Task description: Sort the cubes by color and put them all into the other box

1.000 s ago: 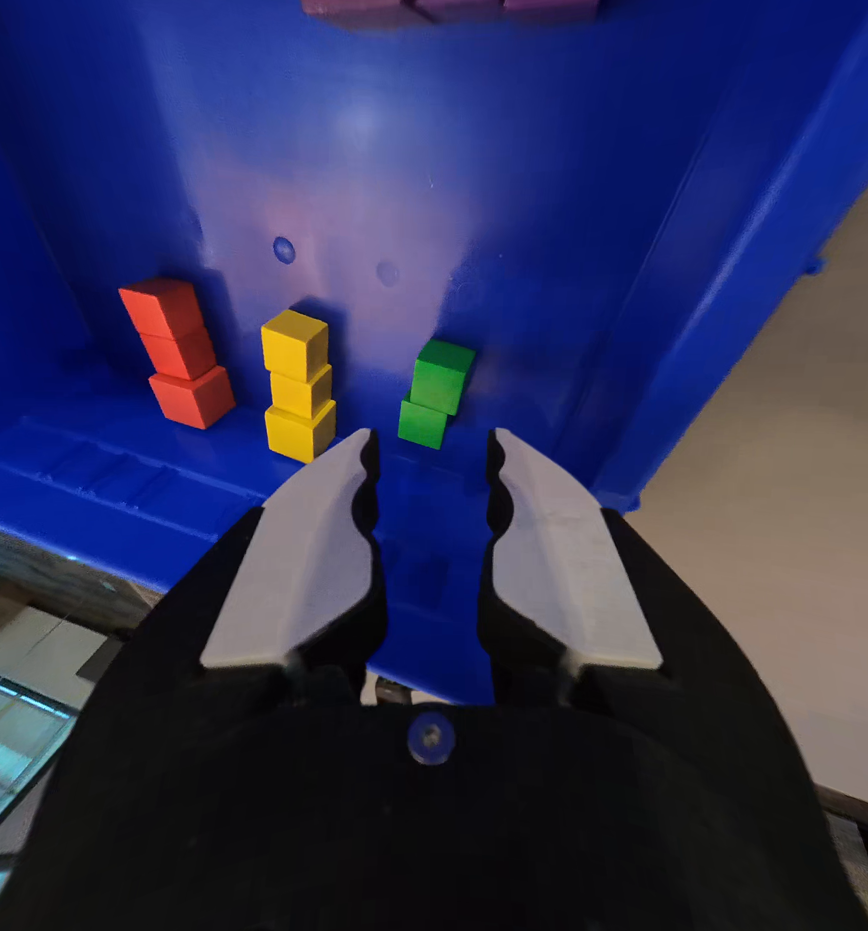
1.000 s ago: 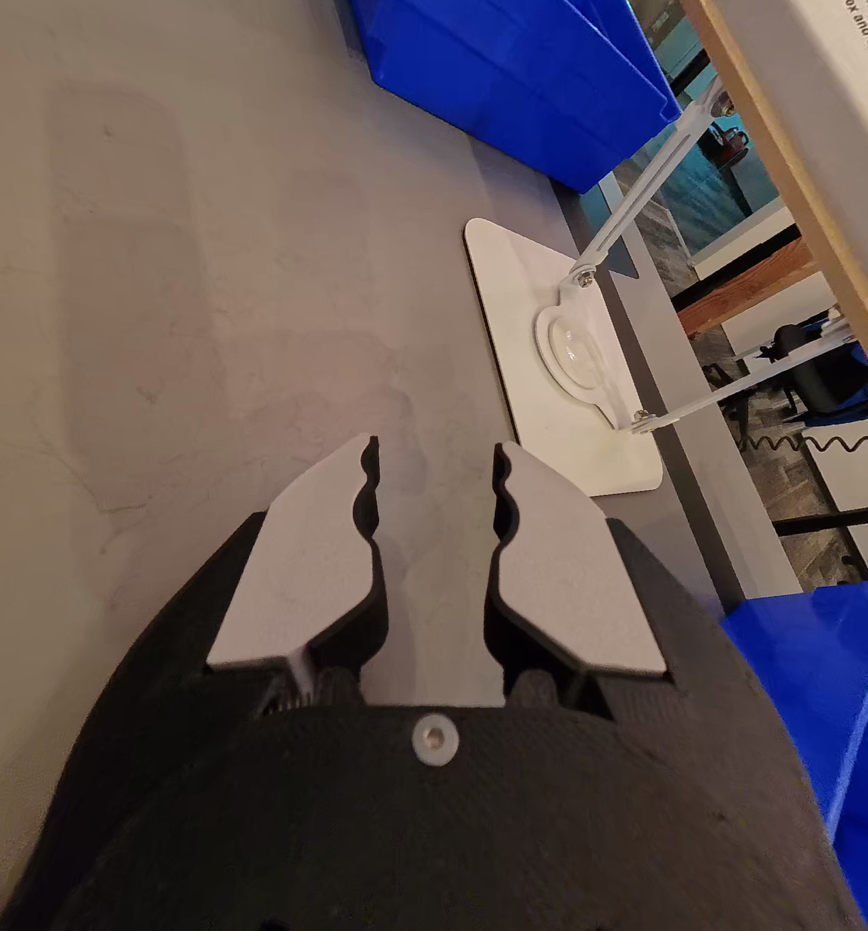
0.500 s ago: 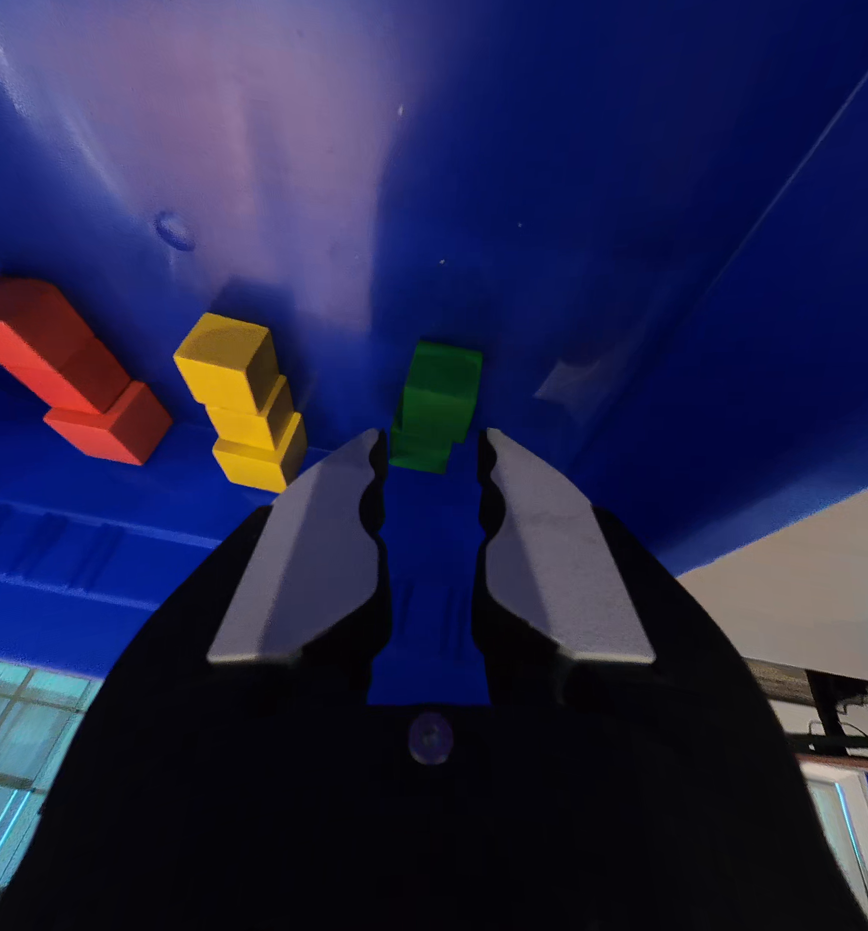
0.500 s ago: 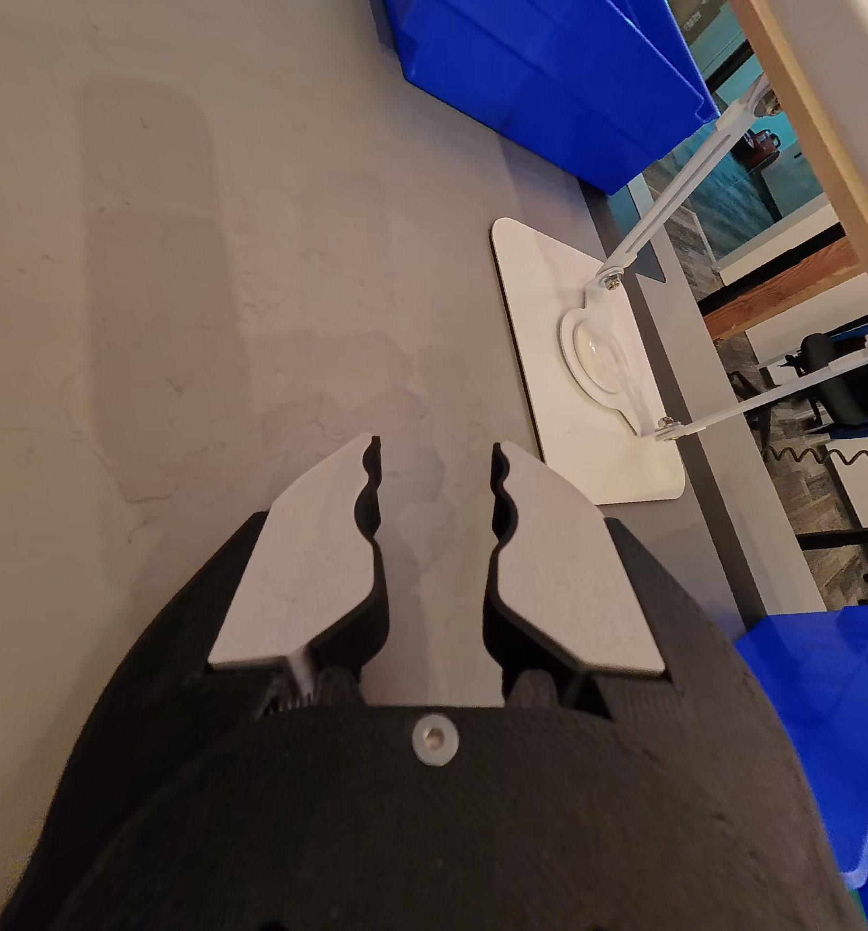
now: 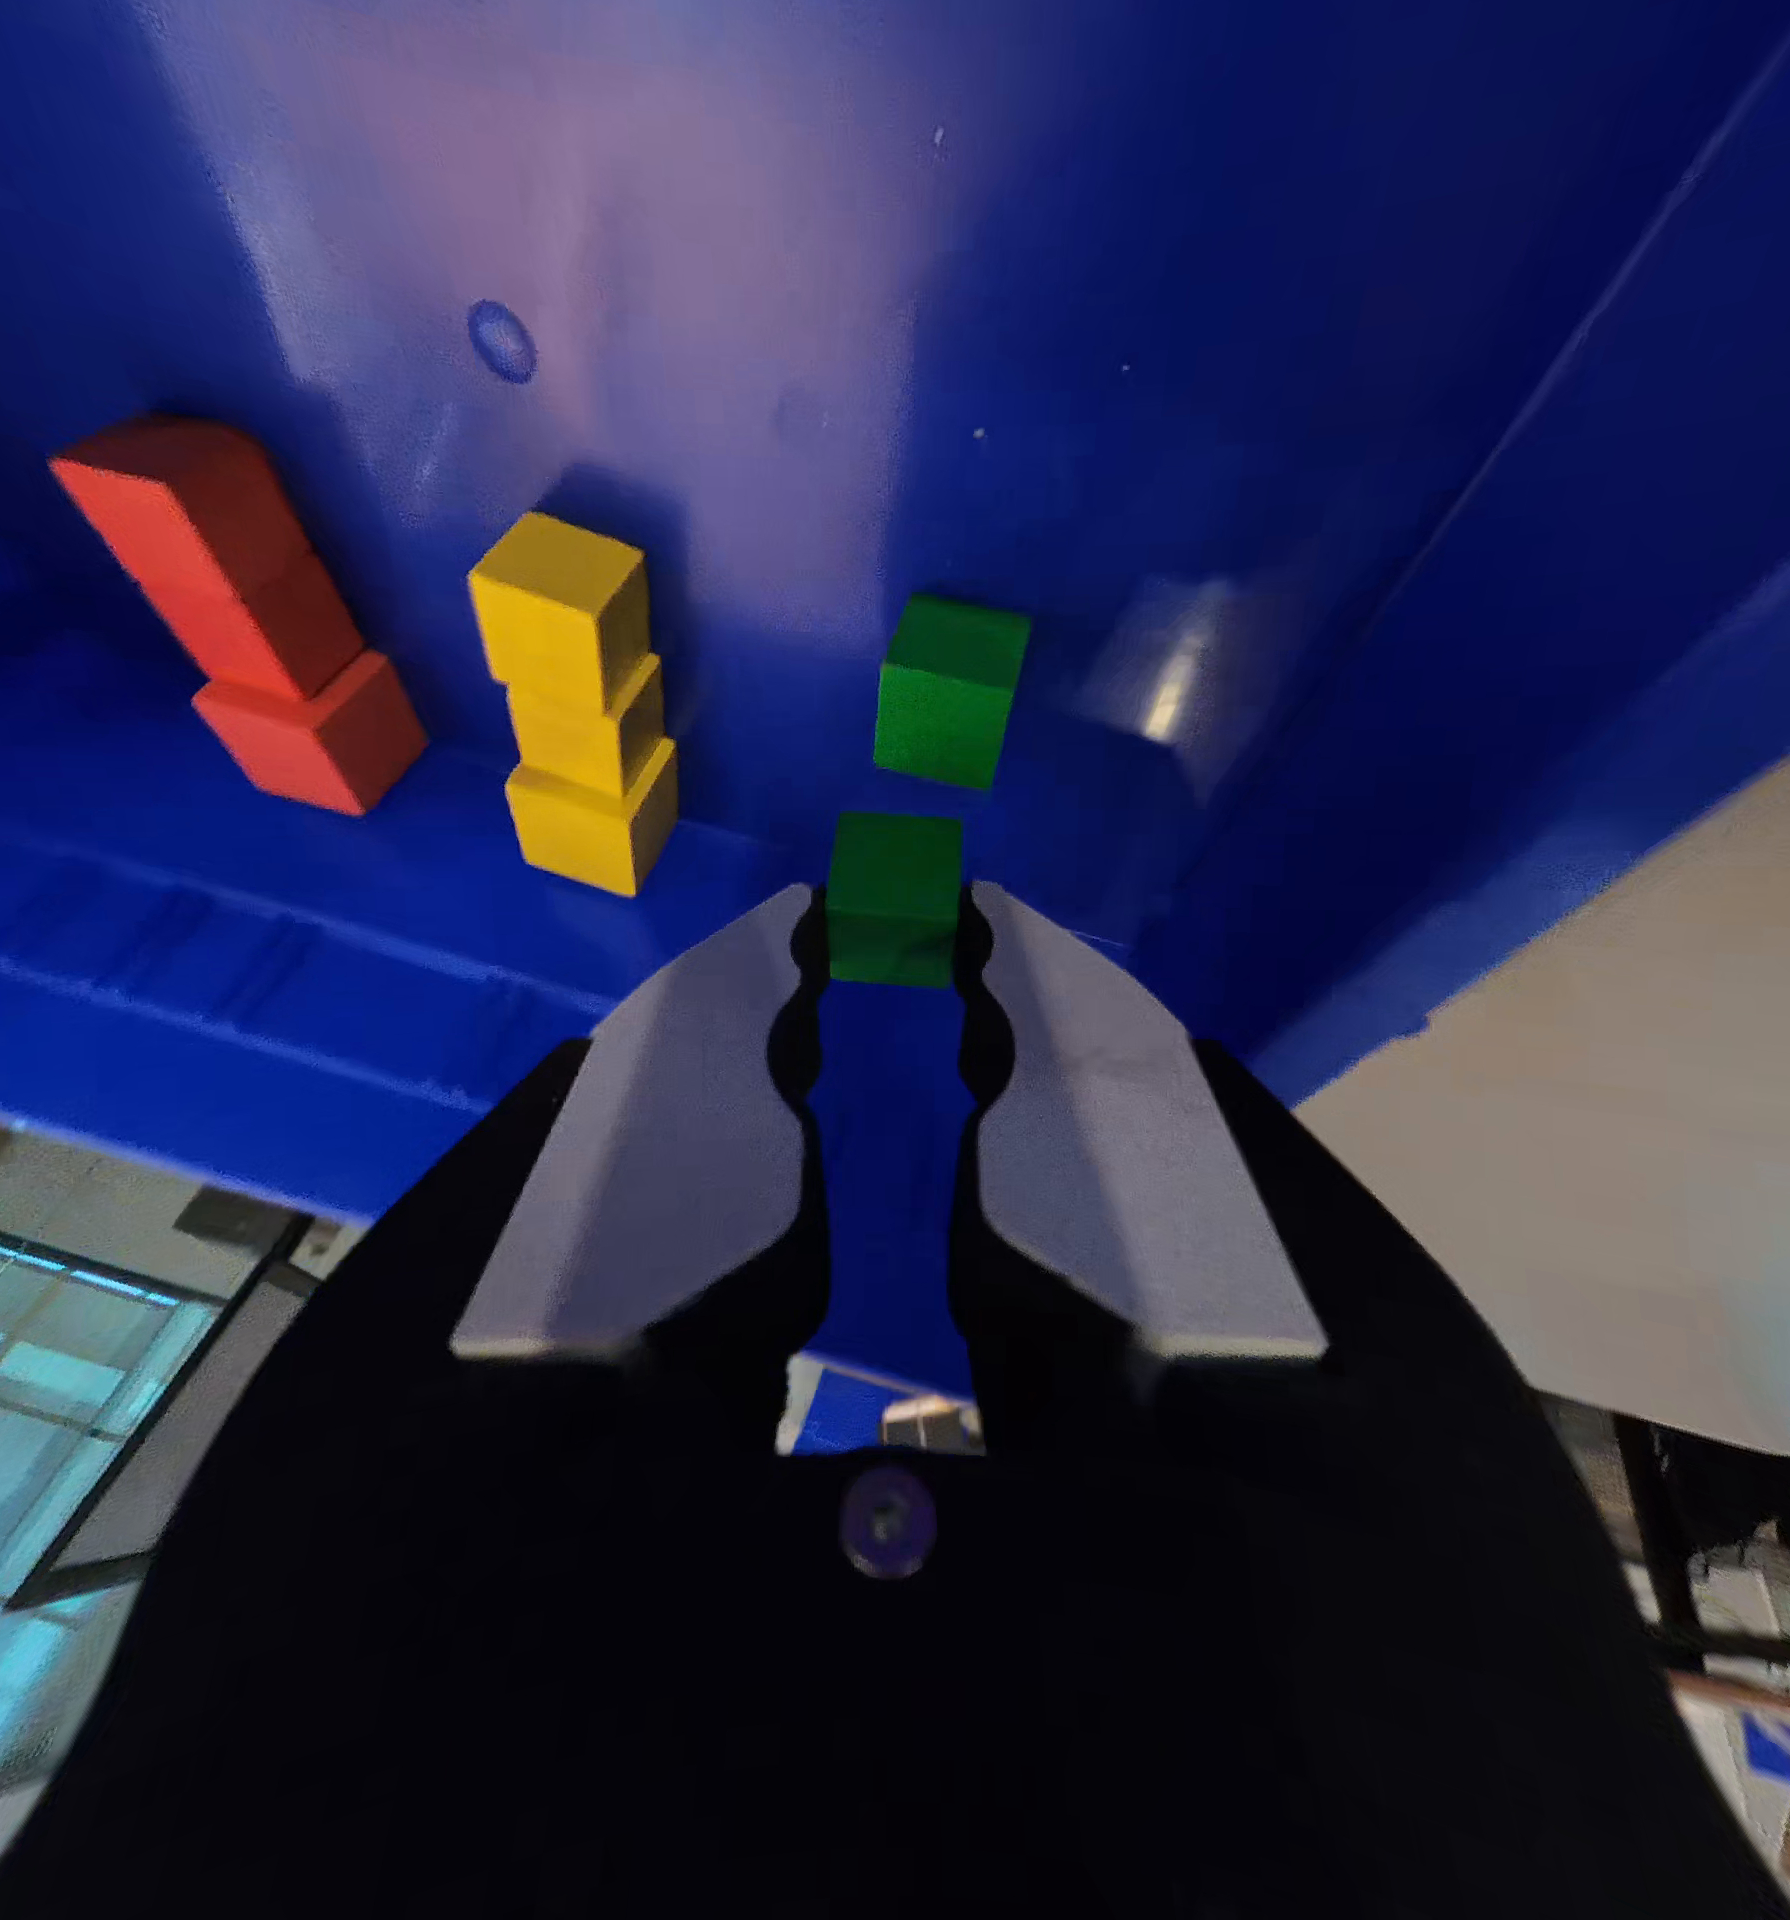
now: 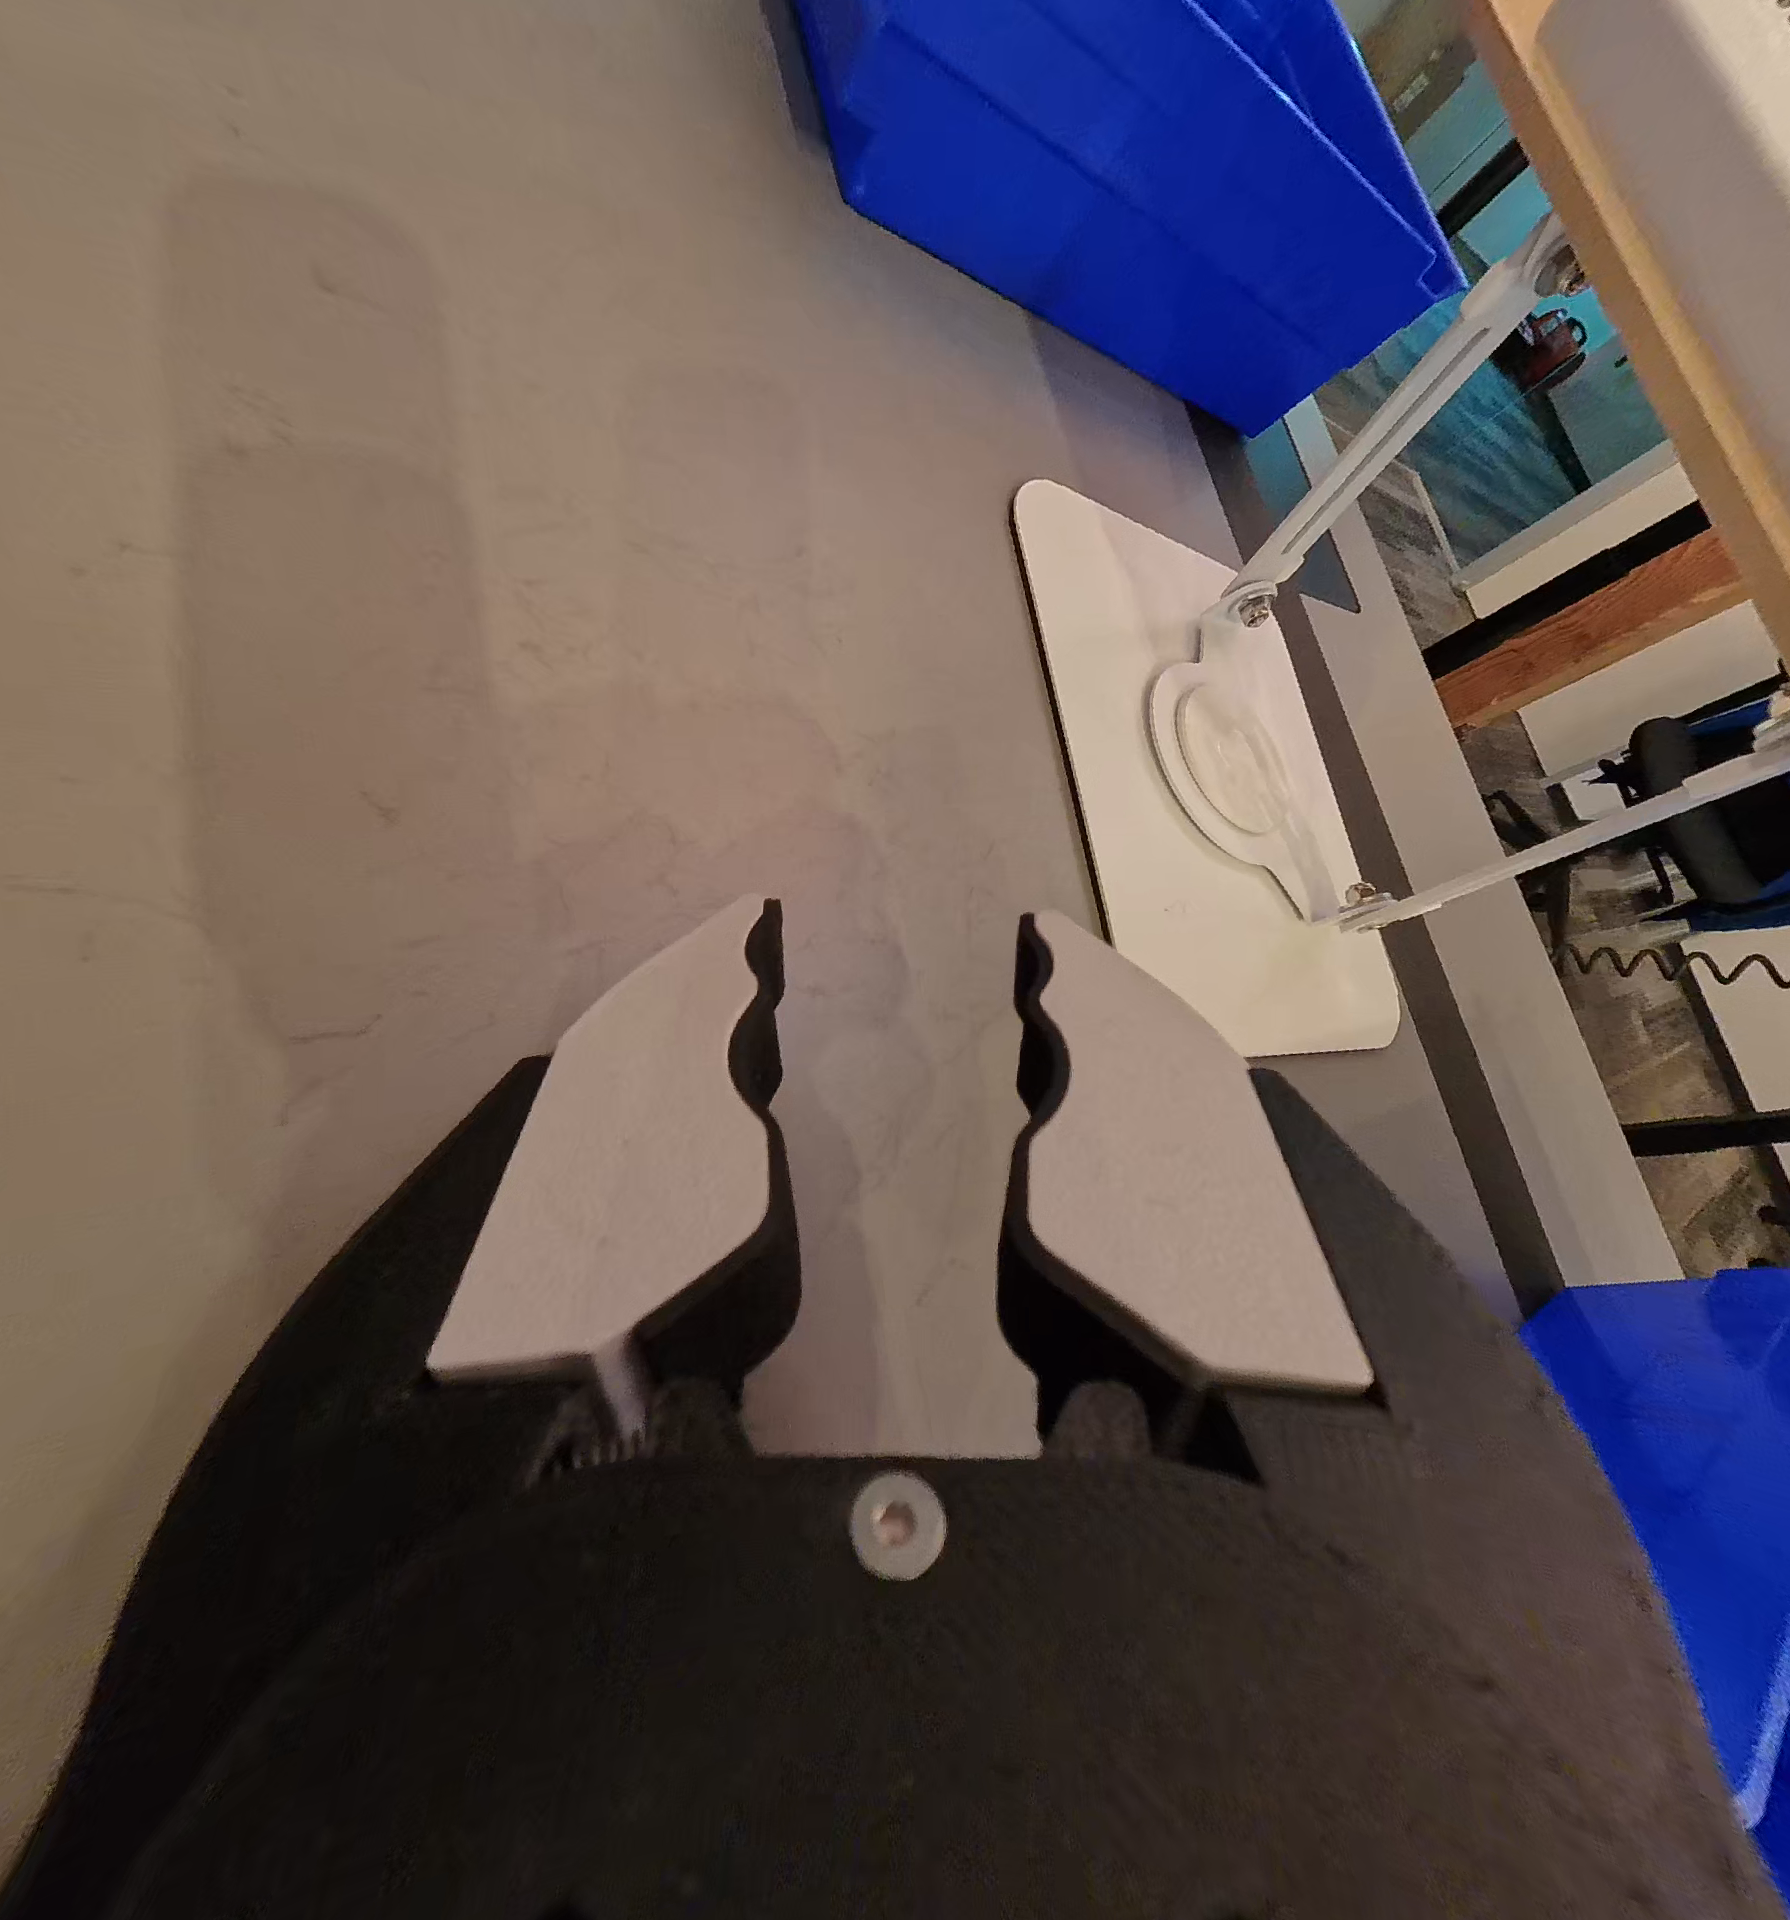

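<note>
In the left wrist view my left gripper (image 5: 891, 906) is inside a blue box (image 5: 974, 260), shut on a green cube (image 5: 893, 868) held between its fingertips. A second green cube (image 5: 948, 696) sits just beyond it, with a small gap between them. To the left are a line of three yellow cubes (image 5: 579, 707) and a line of three red cubes (image 5: 236, 613). In the right wrist view my right gripper (image 6: 896, 925) is open and empty over the grey table (image 6: 455, 520).
In the right wrist view another blue box (image 6: 1109, 177) stands at the far end of the table. A white base plate with a metal stand (image 6: 1161, 769) is at the table's right edge. A blue box corner (image 6: 1722, 1455) shows at the lower right. The left gripper's tips are roughly 45 cm from the right gripper's.
My left gripper has moved into the box and closed on the nearer green cube, which now sits apart from the other green cube. The right gripper has barely shifted and stays open.
</note>
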